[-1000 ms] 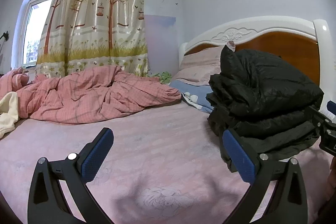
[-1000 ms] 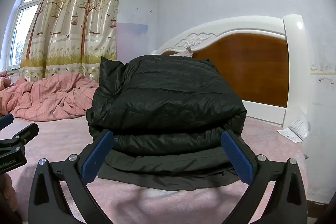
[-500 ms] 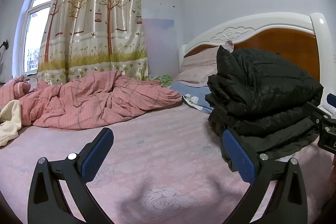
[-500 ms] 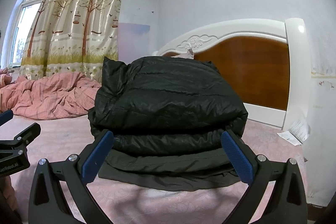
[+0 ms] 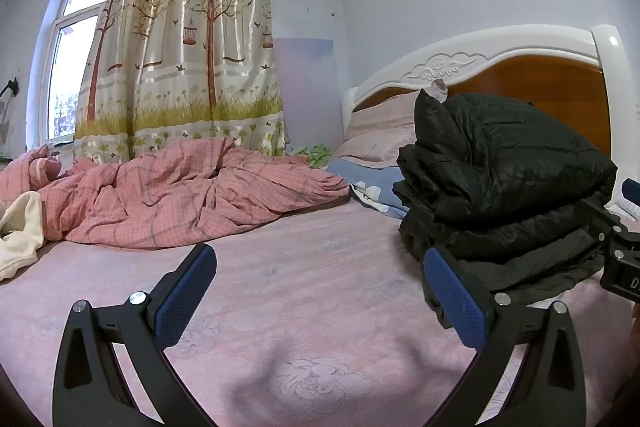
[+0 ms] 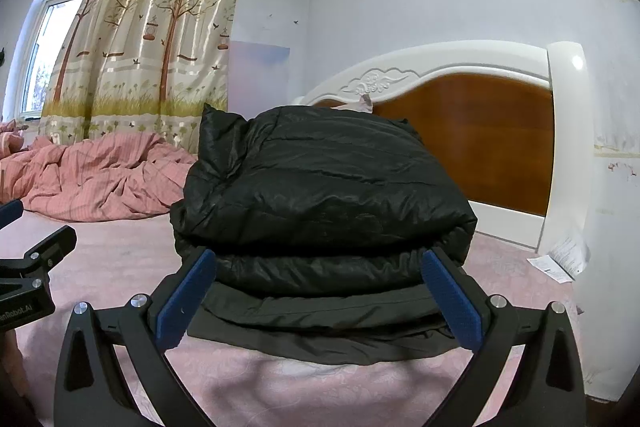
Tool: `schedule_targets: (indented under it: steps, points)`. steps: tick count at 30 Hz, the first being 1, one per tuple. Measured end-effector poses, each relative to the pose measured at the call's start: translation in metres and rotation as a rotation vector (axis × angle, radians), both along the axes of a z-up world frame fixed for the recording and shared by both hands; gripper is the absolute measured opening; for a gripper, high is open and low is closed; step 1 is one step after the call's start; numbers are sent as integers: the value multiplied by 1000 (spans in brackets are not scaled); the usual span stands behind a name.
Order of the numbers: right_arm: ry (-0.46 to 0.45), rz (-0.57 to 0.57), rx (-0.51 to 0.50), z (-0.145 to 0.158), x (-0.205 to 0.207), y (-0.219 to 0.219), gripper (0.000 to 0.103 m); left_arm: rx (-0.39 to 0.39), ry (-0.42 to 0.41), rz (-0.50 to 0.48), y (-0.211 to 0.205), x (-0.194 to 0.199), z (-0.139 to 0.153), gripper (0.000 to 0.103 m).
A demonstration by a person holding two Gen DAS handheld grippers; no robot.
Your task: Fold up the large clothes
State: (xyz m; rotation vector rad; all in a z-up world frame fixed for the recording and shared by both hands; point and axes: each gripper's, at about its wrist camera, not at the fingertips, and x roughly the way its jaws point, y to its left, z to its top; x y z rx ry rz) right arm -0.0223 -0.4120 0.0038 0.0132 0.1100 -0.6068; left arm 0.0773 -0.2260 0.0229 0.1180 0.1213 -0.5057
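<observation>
- Left gripper (image 5: 320, 291): two black, open-frame triangular arms, each ending in a blue pad (image 5: 186, 297) with a fine dotted texture.
- Silver round-head screws (image 5: 137, 297) sit at the arm joints, two per side.
- Right gripper (image 6: 318, 297): the same build, with black arms, blue textured pads (image 6: 450, 301) and silver screws (image 6: 498, 301).
- Left gripper body, seen at 9 o'clock in the right wrist view: black housing with white lettering (image 6: 16, 311), only partly readable, perhaps ending "Robot.AI".

My folded black jacket (image 6: 320, 195) hides the pillows and lower headboard (image 6: 480, 131) behind it. My left gripper (image 6: 24, 267) is cut off at the frame's edge; its label reads only partly.
</observation>
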Motion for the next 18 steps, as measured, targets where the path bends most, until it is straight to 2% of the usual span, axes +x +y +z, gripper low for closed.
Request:
schedule_targets:
  steps: [18]
  points:
    - [-6,1,1,0,0,-1,103,-13,8,5,5,0,3,103]
